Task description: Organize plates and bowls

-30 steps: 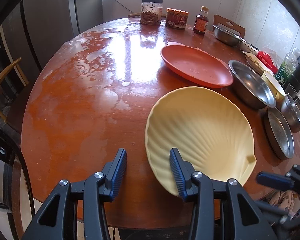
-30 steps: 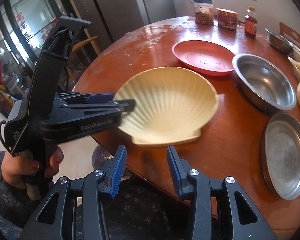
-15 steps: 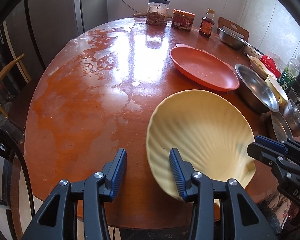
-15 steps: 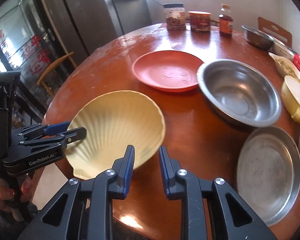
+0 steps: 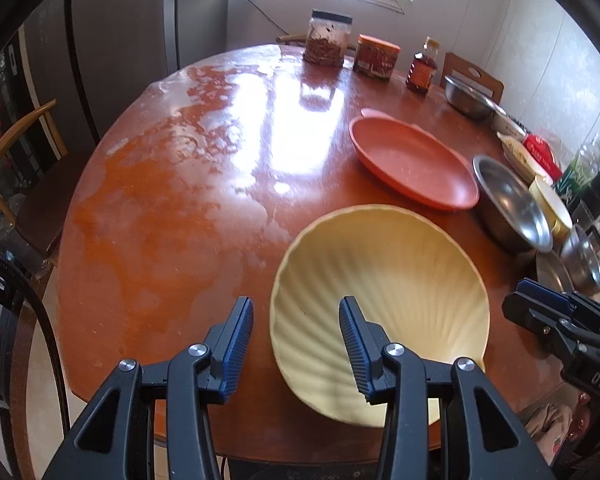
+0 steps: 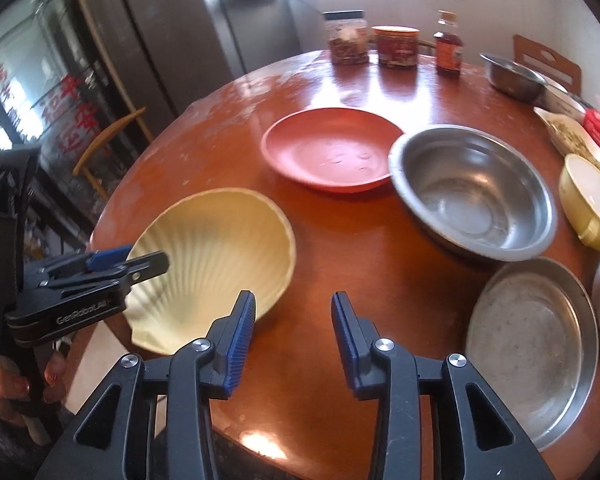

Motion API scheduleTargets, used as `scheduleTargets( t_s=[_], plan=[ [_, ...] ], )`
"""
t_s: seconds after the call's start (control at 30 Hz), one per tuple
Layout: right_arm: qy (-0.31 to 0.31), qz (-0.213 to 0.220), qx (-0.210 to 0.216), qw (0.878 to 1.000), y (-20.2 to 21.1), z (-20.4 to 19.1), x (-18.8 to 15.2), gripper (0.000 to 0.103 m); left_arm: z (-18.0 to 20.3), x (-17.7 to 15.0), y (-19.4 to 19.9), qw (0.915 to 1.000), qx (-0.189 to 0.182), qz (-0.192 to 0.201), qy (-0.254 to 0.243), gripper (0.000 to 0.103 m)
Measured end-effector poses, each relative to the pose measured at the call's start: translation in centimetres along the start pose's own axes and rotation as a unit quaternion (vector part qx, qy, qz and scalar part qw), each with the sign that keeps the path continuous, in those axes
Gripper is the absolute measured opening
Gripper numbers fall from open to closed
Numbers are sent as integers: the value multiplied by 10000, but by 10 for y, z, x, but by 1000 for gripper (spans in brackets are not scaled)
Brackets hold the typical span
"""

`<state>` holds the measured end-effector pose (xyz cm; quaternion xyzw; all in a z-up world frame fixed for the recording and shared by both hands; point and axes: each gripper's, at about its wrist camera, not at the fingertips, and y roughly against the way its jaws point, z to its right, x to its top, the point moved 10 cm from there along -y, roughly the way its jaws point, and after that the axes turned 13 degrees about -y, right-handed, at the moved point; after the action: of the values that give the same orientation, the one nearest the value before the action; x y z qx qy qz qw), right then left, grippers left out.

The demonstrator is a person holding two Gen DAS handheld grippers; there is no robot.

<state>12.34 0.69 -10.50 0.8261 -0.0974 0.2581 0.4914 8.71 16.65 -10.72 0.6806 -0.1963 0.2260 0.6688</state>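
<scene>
Yellow and shaped like a shell, the plate (image 5: 400, 272) is hanging tilted at the near edge of the round wooden surface (image 5: 160, 220), with its narrow hinge end reaching out past the edge. We are holding it with the left gripper (image 5: 296, 308). One of the fingers is lying inside the ribbed hollow and the other is sitting outside, under the rim, so the two are pinching the plate's wall between them. In the right wrist view a hand (image 6: 4, 384) is gripping that tool's handle at the lower left.

We are keeping the right gripper (image 6: 292, 300) over bare wood just beside the shell plate, on its right. Its fingers have just been opening. They are now standing spread, with nothing between them.

Farther back an orange plate (image 5: 412, 160) is resting flat on the surface. To its right a steel bowl (image 6: 472, 192) is sitting almost against it. A flat steel plate (image 6: 532, 340) is lying nearer to us, just beside the bowl and well apart from the shell plate.
</scene>
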Motion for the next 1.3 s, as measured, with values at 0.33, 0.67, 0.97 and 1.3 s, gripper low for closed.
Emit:
scheduleTargets(
  t_s=[0.33, 0.67, 0.97, 1.3],
  plan=[
    [-693, 72, 221, 9973, -10, 5, 28, 61, -3, 42, 5, 9992, 271, 84, -287, 47],
    [-964, 336, 30, 9948, -30, 6, 55, 70, 11, 91, -25, 9988, 44, -41, -489, 60],
    [-1106, 350, 1, 9932, -48, 2, 69, 70, 20, 144, -79, 9956, -332, -284, -827, 61],
    [-1044, 467, 61, 9934, -53, 1, 78, 70, 27, 151, -132, 9897, -530, -840, -1036, 43]
  ],
)
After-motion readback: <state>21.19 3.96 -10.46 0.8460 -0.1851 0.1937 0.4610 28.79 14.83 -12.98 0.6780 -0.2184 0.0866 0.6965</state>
